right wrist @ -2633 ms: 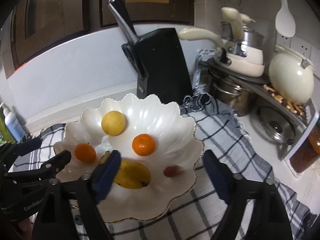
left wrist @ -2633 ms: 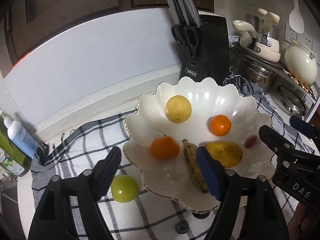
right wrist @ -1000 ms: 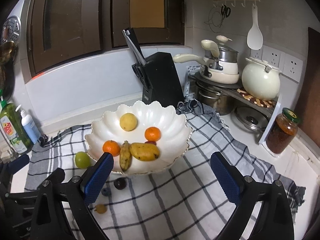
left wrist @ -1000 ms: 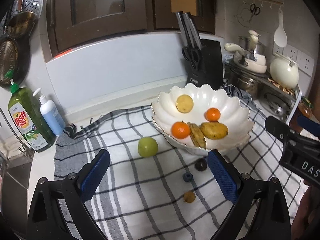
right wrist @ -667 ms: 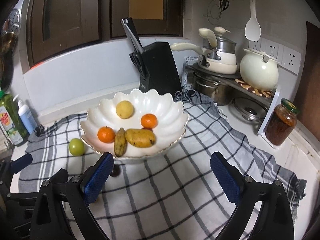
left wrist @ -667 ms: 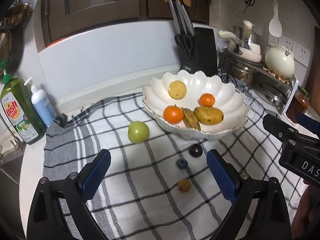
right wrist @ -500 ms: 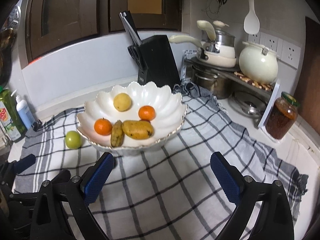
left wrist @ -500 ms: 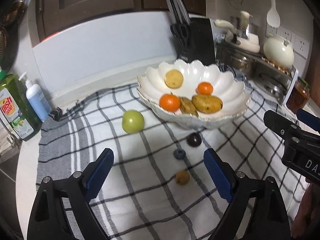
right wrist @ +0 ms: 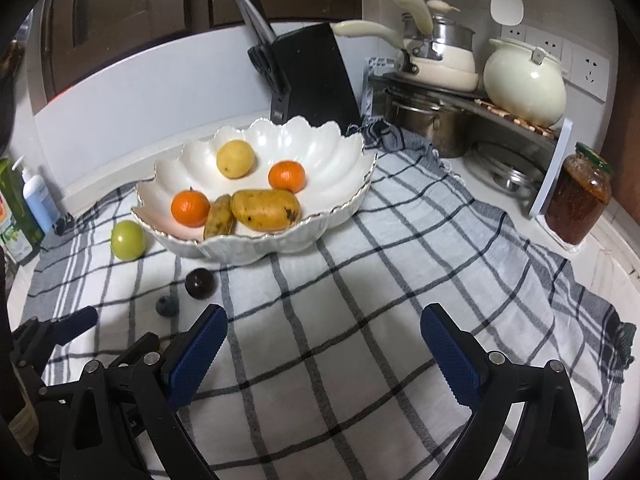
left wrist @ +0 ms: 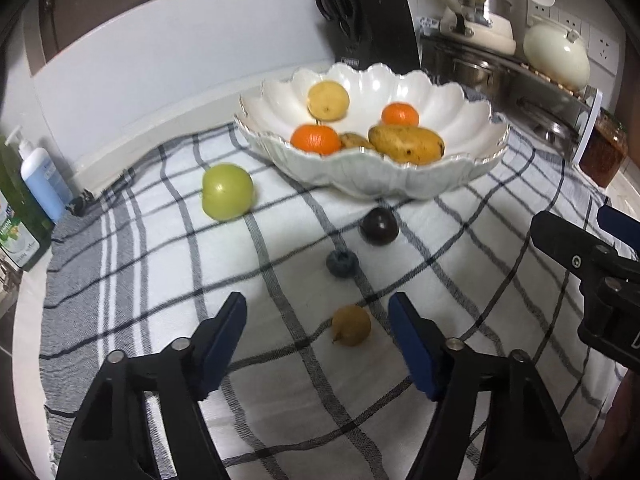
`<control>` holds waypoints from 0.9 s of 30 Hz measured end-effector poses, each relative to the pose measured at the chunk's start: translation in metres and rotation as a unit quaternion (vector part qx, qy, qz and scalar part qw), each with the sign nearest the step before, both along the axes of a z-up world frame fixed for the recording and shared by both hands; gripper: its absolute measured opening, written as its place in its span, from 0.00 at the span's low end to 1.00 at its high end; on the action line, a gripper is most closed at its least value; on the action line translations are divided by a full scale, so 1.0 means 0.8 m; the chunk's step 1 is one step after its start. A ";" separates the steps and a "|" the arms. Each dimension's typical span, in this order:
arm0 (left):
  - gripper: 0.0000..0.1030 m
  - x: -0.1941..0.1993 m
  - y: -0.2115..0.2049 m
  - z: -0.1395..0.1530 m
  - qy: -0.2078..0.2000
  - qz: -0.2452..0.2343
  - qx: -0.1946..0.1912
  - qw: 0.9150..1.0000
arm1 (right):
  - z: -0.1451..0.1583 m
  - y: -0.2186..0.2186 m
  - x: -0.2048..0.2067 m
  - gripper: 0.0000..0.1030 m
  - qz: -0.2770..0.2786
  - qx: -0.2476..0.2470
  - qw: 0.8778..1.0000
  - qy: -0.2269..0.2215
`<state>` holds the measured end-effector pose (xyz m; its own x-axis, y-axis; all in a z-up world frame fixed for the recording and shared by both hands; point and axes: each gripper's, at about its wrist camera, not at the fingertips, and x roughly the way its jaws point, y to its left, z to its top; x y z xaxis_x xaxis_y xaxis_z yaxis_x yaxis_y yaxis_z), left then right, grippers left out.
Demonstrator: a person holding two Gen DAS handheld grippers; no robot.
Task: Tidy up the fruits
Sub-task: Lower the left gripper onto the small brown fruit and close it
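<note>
Your left tongs [left wrist: 316,330] are closing with the small brown fruit [left wrist: 351,325] between the pads, untouched on the checked cloth [left wrist: 160,280]; right tongs [right wrist: 324,346] gape empty, bowl [right wrist: 344,204] beyond.

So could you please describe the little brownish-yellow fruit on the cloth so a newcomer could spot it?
Start at the white scalloped bowl on the checked cloth. Three small fruits trail from it toward the camera: dark plum, blueberry, then this brownish-yellow fruit, the tan one nearest the camera.
</note>
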<state>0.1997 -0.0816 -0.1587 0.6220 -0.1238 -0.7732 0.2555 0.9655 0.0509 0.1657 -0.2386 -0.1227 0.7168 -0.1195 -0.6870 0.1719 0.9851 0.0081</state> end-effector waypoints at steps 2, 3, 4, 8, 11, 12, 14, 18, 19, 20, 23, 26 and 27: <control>0.62 0.001 0.000 -0.006 0.006 -0.001 0.002 1.000 | -0.005 0.001 0.002 0.95 0.002 -0.001 1.000 0.003; 0.60 0.001 -0.001 -0.009 0.009 -0.001 0.003 1.000 | -0.007 0.002 0.003 0.95 0.003 -0.001 1.000 0.005; 0.59 0.002 -0.001 -0.012 0.012 -0.001 0.002 1.000 | -0.009 0.002 0.004 0.95 0.003 0.000 1.000 0.007; 0.54 0.002 -0.005 -0.019 0.017 -0.004 0.006 1.000 | -0.013 0.002 0.005 0.95 0.004 0.003 1.000 0.008; 0.50 0.005 -0.007 -0.023 0.021 -0.006 0.009 1.000 | -0.014 0.002 0.006 0.95 0.003 0.001 1.000 0.010; 0.49 0.005 -0.007 -0.024 0.021 -0.007 0.009 1.000 | -0.015 0.002 0.006 0.95 0.003 0.000 1.000 0.012; 0.46 0.005 -0.008 -0.024 0.018 -0.007 0.007 1.000 | -0.017 0.001 0.007 0.95 0.003 0.001 1.000 0.013; 0.27 0.004 -0.010 -0.022 0.021 -0.015 0.001 1.000 | -0.018 -0.004 0.007 0.95 0.001 0.006 1.000 0.013; 0.24 0.004 -0.010 -0.022 0.022 -0.016 0.002 1.000 | -0.018 -0.005 0.007 0.95 0.000 0.006 1.000 0.013; 0.23 0.004 -0.010 -0.022 0.023 -0.017 0.003 1.000 | -0.018 -0.006 0.006 0.95 -0.001 0.007 1.000 0.013; 0.23 0.002 -0.011 -0.021 0.021 -0.016 0.010 1.000 | -0.017 -0.006 0.006 0.95 -0.002 0.005 1.000 0.012; 0.23 0.002 -0.009 -0.018 0.020 -0.014 0.010 1.000 | -0.016 -0.005 0.005 0.95 -0.001 0.003 1.000 0.011; 0.23 0.001 -0.008 -0.017 0.018 -0.014 0.010 1.000 | -0.015 -0.005 0.005 0.95 -0.001 0.003 1.000 0.011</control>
<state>0.2004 -0.0879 -0.1720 0.5902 -0.1242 -0.7977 0.2838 0.9569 0.0610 0.1696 -0.2423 -0.1351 0.7018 -0.1165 -0.7028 0.1741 0.9847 0.0107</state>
